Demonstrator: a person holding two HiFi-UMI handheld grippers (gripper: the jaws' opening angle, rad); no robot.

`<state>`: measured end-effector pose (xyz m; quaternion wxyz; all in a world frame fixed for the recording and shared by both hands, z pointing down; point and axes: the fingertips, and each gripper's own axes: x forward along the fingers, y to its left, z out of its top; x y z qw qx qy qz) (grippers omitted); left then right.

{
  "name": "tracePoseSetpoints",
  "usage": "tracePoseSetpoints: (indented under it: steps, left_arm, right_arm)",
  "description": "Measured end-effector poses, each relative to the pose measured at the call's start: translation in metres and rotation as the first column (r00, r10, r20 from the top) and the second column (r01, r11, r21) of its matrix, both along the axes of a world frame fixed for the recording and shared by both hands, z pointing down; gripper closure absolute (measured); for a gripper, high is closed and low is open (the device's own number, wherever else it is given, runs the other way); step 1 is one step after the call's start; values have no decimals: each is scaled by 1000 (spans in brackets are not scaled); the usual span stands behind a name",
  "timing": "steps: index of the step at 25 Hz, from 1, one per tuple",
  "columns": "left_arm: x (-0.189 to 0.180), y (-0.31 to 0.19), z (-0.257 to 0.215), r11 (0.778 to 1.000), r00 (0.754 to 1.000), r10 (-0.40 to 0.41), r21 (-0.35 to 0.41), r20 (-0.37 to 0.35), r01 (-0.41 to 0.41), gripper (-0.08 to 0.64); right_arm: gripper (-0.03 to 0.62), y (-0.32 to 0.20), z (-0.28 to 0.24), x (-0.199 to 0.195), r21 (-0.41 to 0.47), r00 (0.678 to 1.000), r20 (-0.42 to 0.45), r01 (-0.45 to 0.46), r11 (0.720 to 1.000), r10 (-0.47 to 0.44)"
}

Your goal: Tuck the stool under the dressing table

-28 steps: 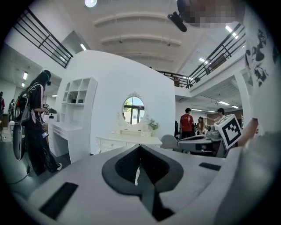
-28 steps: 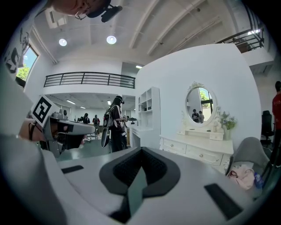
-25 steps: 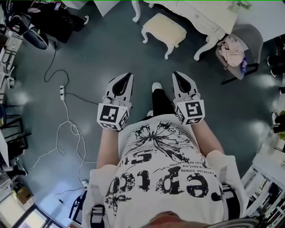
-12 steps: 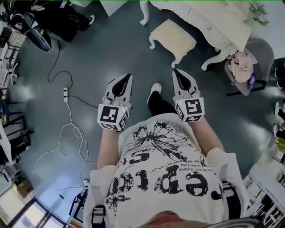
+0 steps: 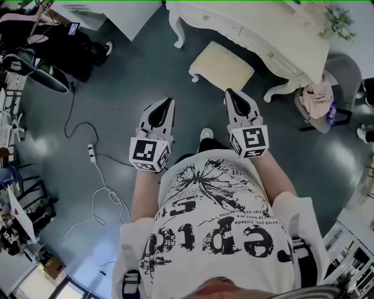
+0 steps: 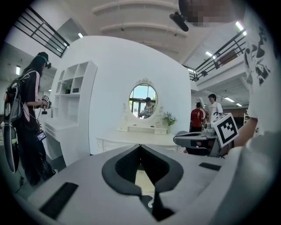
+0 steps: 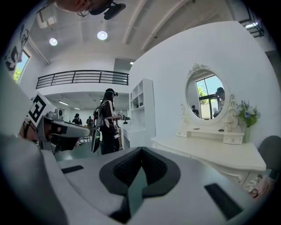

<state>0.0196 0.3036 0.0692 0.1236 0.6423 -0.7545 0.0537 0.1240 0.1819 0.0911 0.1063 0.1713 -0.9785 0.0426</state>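
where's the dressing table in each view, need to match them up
Head view: dressing table along the top edge, right of centre.
Left gripper view: dressing table at centre, under the oval mirror.
Right gripper view: dressing table at the right, below the mirror.
Shared landmark: the flowers at one end of the tabletop.

Bold black lettering on white T-shirt, upside down, unreadable

We see a cream stool, a white bench, a dark blue-grey floor and a black-printed white shirt.
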Motion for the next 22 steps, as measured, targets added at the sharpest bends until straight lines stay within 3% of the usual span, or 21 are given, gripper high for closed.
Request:
tracePoseSetpoints:
  steps: [6,13,16,22]
  left_arm:
    - [-28,-63,15,998,998,54,-26,-31,-55,540]
    - [-48,-140,55,971,973,213,-95,-93,-221,540]
    - [-63,-171,80,943,948,290,-132,-130,-307,540]
    - [-90,-222,157,856,887,423,-240,-183,-458,540]
  right_arm:
    - [575,-53,12,-19,-21,997,-24,-74,997,73]
    - [575,-101,50,-32,-101,977,-76,-205,974,198]
    - [575,-118,75,-41,-140,954,-124,-290,947,274]
    - [575,-146,143,-59,-198,893,-229,-432,880,387]
